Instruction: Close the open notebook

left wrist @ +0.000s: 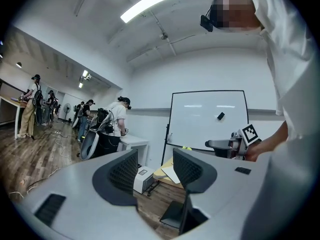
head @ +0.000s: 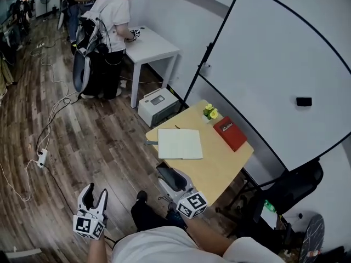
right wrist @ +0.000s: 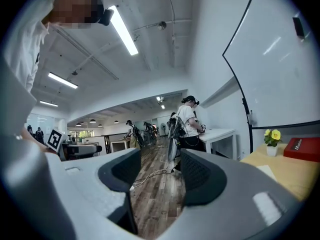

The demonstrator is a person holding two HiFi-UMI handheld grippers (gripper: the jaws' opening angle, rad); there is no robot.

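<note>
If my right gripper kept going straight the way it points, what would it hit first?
Nothing near, it seems: the right gripper points along the wooden floor, with the wooden table off to its right. Far ahead a person stands at a white table; depth is unclear.

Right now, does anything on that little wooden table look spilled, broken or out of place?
Nothing stands out. The open notebook lies flat on the table, the red book lies beyond it, and the little flower pot stands upright beside that. No spill or damage shows.
</note>
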